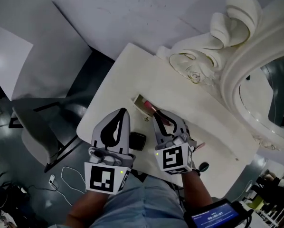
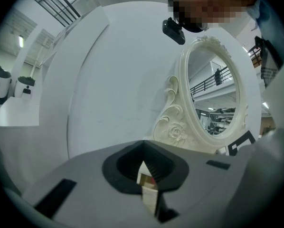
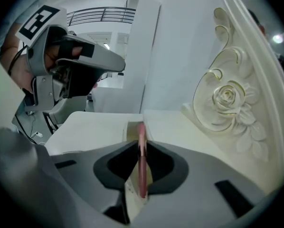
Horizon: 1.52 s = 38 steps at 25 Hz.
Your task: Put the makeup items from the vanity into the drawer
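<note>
A narrow drawer (image 1: 143,103) stands open in the top of the cream vanity (image 1: 199,122). My right gripper (image 1: 160,117) is shut on a slim pink makeup pencil (image 3: 142,165), which runs along its jaws and points at the drawer opening (image 3: 132,129) just ahead. My left gripper (image 1: 123,113) hovers beside it on the left, over the vanity's front edge, with its jaws together and nothing seen between them. In the left gripper view its tips (image 2: 143,146) meet in front of the mirror. A black compact (image 1: 138,140) lies between the two grippers.
The ornate oval mirror (image 1: 237,56) with carved roses rises at the right and back. A small dark item (image 1: 203,166) lies near the vanity's front right edge. A chair (image 1: 42,127) and a cable (image 1: 66,177) are on the floor at the left.
</note>
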### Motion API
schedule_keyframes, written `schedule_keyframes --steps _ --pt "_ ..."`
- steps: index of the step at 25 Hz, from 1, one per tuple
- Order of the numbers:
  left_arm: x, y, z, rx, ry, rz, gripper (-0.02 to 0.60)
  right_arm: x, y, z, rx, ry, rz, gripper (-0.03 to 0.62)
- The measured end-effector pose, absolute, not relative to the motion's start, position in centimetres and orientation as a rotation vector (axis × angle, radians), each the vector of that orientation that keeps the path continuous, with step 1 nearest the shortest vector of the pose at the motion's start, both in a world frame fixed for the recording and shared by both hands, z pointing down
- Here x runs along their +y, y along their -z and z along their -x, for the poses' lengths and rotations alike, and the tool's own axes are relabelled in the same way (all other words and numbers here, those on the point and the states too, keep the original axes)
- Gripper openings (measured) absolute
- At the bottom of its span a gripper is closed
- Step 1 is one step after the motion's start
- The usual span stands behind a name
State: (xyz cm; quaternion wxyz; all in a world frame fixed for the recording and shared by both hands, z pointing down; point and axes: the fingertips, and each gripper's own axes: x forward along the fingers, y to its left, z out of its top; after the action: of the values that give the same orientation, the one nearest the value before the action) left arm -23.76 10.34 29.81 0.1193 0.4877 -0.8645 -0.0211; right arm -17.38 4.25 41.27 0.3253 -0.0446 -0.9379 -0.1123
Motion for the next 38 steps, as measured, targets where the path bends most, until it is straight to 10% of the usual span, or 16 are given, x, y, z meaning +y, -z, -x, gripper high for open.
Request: schedule_keyframes --steps 38 --pt "8.0 -27.6 20.2 -2.427 0.043 -1.659 0.0 3.3 -38.5 12.3 -2.528 0.167 -0.229 0.015"
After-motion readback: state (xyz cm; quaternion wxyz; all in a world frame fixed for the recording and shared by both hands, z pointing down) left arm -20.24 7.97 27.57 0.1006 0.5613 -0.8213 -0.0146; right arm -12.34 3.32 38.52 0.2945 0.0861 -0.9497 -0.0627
